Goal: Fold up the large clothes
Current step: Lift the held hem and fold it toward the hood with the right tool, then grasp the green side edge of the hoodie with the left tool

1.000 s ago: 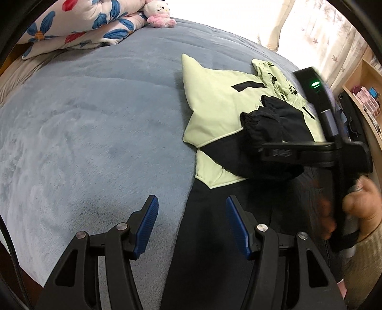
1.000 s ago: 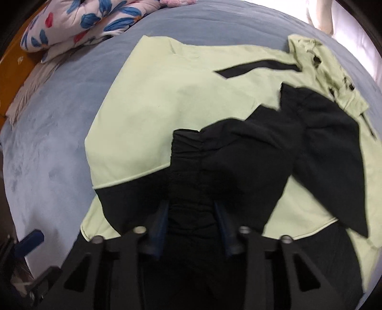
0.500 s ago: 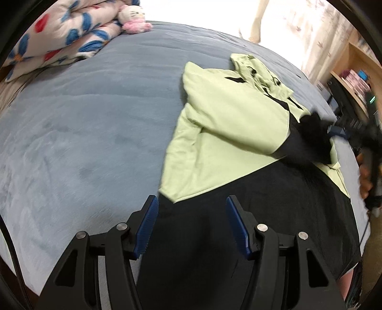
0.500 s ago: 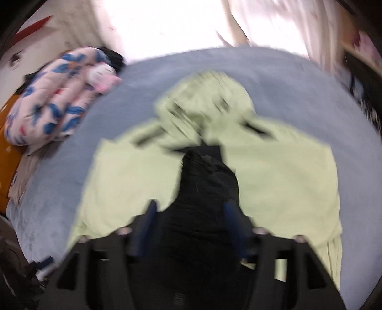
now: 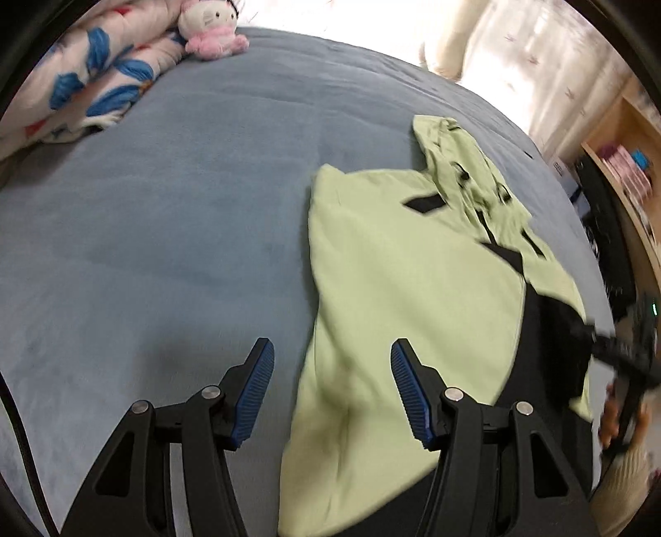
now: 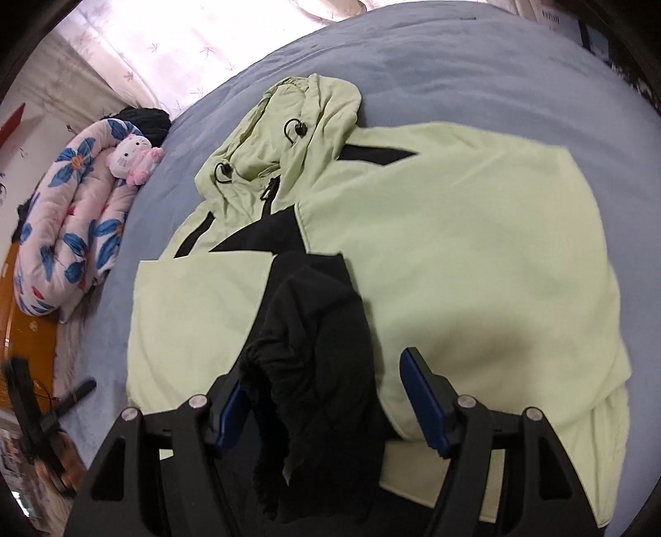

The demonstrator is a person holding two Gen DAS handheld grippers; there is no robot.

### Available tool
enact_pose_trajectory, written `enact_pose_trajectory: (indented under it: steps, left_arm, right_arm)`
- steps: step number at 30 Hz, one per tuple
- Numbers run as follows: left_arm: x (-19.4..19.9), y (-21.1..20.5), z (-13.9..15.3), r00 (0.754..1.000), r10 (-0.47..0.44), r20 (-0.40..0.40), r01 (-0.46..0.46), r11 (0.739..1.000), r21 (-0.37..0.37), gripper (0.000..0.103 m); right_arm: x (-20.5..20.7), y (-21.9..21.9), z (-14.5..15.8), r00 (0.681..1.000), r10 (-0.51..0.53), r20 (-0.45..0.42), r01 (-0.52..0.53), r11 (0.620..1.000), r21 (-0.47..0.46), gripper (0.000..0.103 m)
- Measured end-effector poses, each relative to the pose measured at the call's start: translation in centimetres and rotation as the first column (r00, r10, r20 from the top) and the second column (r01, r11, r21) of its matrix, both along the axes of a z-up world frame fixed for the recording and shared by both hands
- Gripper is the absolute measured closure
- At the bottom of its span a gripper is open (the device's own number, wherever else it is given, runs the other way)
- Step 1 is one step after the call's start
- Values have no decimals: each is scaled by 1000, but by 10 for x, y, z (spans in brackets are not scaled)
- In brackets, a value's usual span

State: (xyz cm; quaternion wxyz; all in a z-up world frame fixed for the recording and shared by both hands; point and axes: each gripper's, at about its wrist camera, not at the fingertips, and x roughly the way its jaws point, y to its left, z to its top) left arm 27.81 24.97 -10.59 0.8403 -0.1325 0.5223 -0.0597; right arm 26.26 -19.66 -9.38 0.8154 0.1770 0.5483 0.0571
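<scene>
A pale green and black hooded jacket (image 5: pixel 413 289) lies front up on the grey-blue bed, hood toward the window; it also shows in the right wrist view (image 6: pixel 475 256). Both sleeves are folded across the chest. The black cuffed sleeve end (image 6: pixel 314 330) lies between the jaws of my right gripper (image 6: pixel 326 409), which is open and holds nothing. My left gripper (image 5: pixel 330 388) is open and empty above the jacket's left edge. The right gripper appears blurred at the far right of the left wrist view (image 5: pixel 624 359).
A rolled floral quilt (image 5: pixel 78 82) and a pink plush toy (image 5: pixel 208 27) lie at the head of the grey-blue bed (image 5: pixel 165 227). Curtains and a wooden shelf (image 5: pixel 628 165) stand to the right. A black stand (image 6: pixel 37 417) is beside the bed.
The right gripper carried the black sleeve end across the chest, laid it down and opened. The left gripper stayed open and shifted left over the jacket's edge.
</scene>
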Motion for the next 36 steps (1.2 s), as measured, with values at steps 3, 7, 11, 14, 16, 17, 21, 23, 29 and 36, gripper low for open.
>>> enact_pose_trajectory:
  steps: [3,7,11,14,16,17,21,23,29,36]
  left_arm:
    - [36,-1,-17,999,22,-30,-20,998,62,46]
    - [65,-2,-43,996,40,-81,-33,995,92,46]
    - [78,-8,-55,995,37,-91,-30,996,82,46]
    - [80,-13,-58,995,26,-94,-18,997,81,46]
    - [79,-16,-59,995,18,-94,-10,996,89,46]
    - [79,-19,-60,996,14,-94,-5,996,93,46]
    - [81,-26,-62,996,0,-94,10,995,104,46]
    - [82,-28,-63,995,-5,-96,15,994,107,46]
    - [86,-30,-65,995,-10,-98,20,995,99,46]
    - [84,-23,-66,998,11,-66,-5,995,96,56]
  right_arm:
    - [-2,-9,8,1000,-14,-1,14,1000,23,34]
    - [-11,2,26,999,24,22,-25,999,23,34]
    - [-11,30,32,998,57,3,-57,997,-57,34]
    - [-8,59,25,997,80,-12,-81,981,-176,34]
    - [-8,81,17,994,105,-13,-104,957,-271,34]
    - [-8,94,12,992,122,-16,-121,943,-309,34]
    - [-18,129,-4,986,166,-10,-153,881,-447,34]
    - [-22,142,-21,982,187,-30,-177,847,-501,34]
    - [-19,117,-36,984,166,-59,-172,826,-537,88]
    - [-2,57,61,929,282,240,-158,889,-430,94]
